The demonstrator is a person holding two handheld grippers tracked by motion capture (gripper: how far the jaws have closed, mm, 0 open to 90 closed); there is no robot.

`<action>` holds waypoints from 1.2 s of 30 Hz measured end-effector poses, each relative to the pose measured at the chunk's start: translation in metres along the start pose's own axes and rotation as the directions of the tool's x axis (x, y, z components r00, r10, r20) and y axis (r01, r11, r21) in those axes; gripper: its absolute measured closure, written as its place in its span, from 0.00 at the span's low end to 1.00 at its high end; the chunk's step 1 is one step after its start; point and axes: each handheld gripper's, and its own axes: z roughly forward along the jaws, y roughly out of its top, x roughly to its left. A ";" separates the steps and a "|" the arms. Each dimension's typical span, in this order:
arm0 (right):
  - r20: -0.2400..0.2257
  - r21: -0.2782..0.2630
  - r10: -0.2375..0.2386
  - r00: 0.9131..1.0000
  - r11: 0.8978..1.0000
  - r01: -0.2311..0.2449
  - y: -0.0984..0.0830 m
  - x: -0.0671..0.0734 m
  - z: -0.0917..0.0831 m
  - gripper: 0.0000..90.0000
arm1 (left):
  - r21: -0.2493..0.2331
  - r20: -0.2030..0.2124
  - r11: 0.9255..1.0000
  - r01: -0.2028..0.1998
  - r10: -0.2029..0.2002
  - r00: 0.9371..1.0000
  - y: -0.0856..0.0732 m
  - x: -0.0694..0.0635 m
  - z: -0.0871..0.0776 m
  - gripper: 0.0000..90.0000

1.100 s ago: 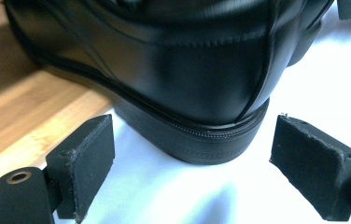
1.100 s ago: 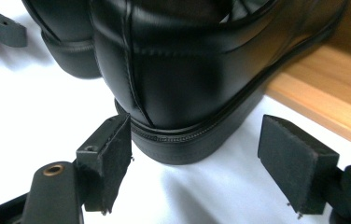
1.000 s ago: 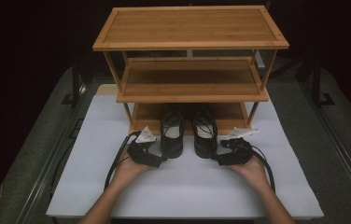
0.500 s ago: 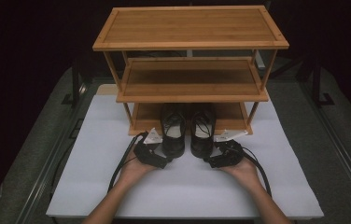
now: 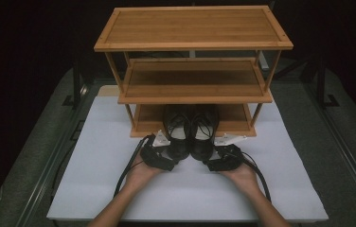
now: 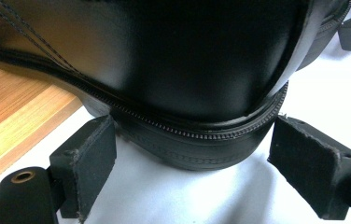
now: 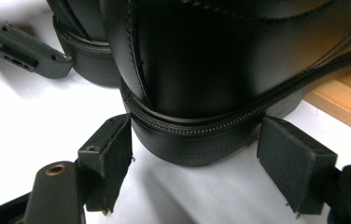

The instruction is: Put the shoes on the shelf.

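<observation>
The two black shoes, the left shoe (image 5: 178, 135) and the right shoe (image 5: 201, 135), stood side by side with their toes already on the lowest shelf (image 5: 233, 124) of the wooden rack (image 5: 192, 28), while their heels rested on the white counter (image 5: 95, 142). The left hand-held gripper (image 5: 164, 163) and the right hand-held gripper (image 5: 216, 164) each had wide jaws around a heel, the right pair just closing a little, with no firm pressing visible. Pushing fully in seemed left; only the rack's posts (image 5: 129, 116) stood near.

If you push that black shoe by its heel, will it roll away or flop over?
Probably neither. The left shoe rests on a flat, broad sole, so it should slide rather than roll. Its smooth leather heel looks firm, so it likely won't flop. The ridged rubber heel edge may drag a little on the white mat.
</observation>
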 end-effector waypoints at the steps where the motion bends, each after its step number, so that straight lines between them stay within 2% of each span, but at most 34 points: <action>1: 0.000 -0.003 0.003 1.000 1.000 -0.003 0.001 0.000 -0.001 0.29 | -0.005 0.004 1.000 0.011 -0.011 1.000 0.001 0.001 -0.001 0.16; 4: -0.006 -0.031 0.017 1.000 0.999 -0.017 0.005 -0.001 -0.006 0.30 | -0.038 0.023 0.998 0.047 -0.046 0.999 0.004 0.004 -0.006 0.16; 8: -0.030 -0.061 0.042 0.999 0.997 -0.044 0.013 -0.005 -0.011 0.30 | -0.070 0.035 0.996 0.063 -0.061 0.998 0.011 0.009 -0.012 0.16; 12: -0.037 -0.051 0.044 0.998 0.998 -0.046 0.020 -0.010 -0.012 0.30 | -0.072 0.034 0.995 0.070 -0.068 0.997 0.016 0.012 -0.011 0.16; 15: -0.037 -0.042 0.044 0.998 0.998 -0.045 0.025 -0.015 -0.010 0.30 | -0.059 0.035 0.996 0.069 -0.067 0.997 0.022 0.019 -0.009 0.16; 18: -0.038 -0.047 0.047 0.998 0.998 -0.049 0.033 -0.025 -0.005 0.30 | -0.073 0.034 0.994 0.087 -0.084 0.996 0.028 0.028 -0.003 0.16; 23: -0.023 -0.058 0.056 0.998 0.997 -0.057 0.043 -0.040 0.006 0.30 | -0.070 0.007 0.993 0.093 -0.093 0.996 0.039 0.041 0.009 0.16; 27: -0.003 -0.063 0.056 0.998 0.996 -0.056 0.051 -0.049 0.012 0.30 | -0.081 0.007 0.991 0.106 -0.106 0.994 0.044 0.050 0.016 0.16; 29: 0.003 -0.064 0.060 0.998 0.996 -0.060 0.054 -0.052 0.014 0.30 | -0.087 0.011 0.988 0.128 -0.128 0.992 0.046 0.053 0.019 0.16; 36: 0.020 -0.059 0.069 0.997 0.996 -0.068 0.062 -0.061 0.023 0.30 | -0.081 0.019 0.989 0.121 -0.120 0.993 0.053 0.066 0.029 0.16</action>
